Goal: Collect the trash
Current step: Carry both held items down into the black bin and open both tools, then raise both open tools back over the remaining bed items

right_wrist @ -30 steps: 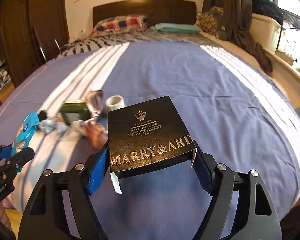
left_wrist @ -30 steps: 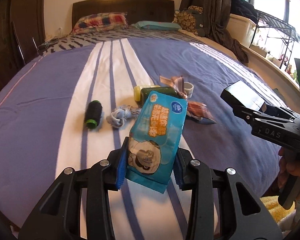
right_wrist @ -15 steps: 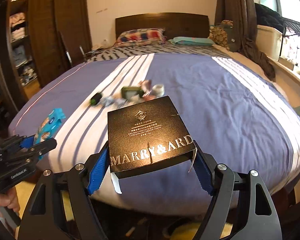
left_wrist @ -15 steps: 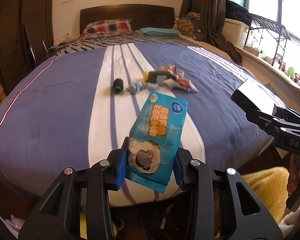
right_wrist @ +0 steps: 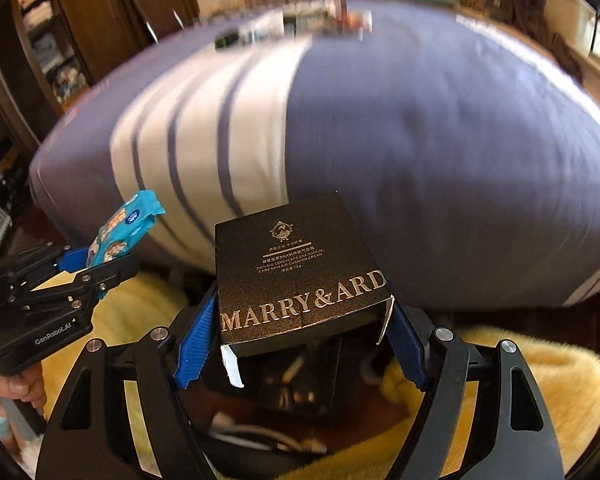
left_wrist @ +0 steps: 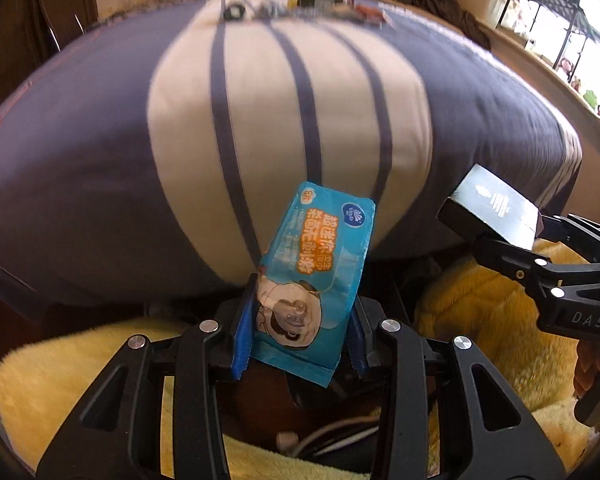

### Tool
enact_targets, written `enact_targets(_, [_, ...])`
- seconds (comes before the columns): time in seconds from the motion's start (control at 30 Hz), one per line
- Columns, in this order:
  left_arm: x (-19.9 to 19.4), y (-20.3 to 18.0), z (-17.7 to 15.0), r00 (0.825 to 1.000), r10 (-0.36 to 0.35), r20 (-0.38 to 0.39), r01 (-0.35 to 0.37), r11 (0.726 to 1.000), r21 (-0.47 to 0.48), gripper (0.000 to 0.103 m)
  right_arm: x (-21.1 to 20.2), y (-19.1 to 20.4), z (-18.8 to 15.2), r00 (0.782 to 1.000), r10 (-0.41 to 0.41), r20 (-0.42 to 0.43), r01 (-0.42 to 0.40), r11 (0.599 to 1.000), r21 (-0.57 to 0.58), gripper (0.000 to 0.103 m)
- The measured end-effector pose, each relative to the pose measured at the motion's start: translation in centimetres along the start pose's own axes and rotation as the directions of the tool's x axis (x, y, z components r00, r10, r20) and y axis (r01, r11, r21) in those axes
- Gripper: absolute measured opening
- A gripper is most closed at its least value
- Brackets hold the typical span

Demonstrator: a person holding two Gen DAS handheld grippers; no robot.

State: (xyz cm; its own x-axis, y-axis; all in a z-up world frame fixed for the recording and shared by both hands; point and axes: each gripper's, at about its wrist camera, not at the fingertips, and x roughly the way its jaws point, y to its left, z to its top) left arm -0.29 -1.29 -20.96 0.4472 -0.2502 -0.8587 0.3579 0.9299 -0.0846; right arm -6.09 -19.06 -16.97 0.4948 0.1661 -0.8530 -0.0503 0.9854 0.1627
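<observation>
Past the foot of the bed [left_wrist: 100,140], left gripper [left_wrist: 298,334] pinches the blue wipes packet [left_wrist: 316,272] by its bottom end, right gripper [right_wrist: 300,332] clamps the black box [right_wrist: 296,276], and either could slip free, judging by those shallow grips.

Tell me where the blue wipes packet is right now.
The blue wipes packet is clamped in the left gripper, past the bed's foot edge, above the yellow fleece.
</observation>
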Motion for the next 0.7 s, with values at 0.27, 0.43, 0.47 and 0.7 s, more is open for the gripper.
enact_targets(0.27, [6.2,-0.5,-2.0,0.982,-0.038,-0.184,0.036,0.999,-0.013,0.037,5.8,-0.3,-2.8,0.986,0.024,-0.166,-0.013,0.998,0.066,0.077])
enact_targets(0.43, [8.8,-0.7,-2.9,0.962,-0.071,-0.265,0.068,0.997,-0.02,0.037,7.4,-0.9,-2.5,0.978,0.032,-0.208,-0.012,0.995,0.096,0.078])
enact_targets(0.47, [9.1,-0.8,-3.0,0.959,-0.075,-0.273,0.073,0.997,-0.019,0.037,7.6,-0.9,-2.4,0.976,0.037,-0.214,-0.015,0.995,0.101,0.078])
enact_targets(0.7, [9.5,-0.6,-2.9,0.958,-0.075,-0.278,0.072,0.997,-0.019,0.055,8.3,-0.9,-2.4,0.974,0.065,-0.218,-0.039,0.992,0.12,0.083])
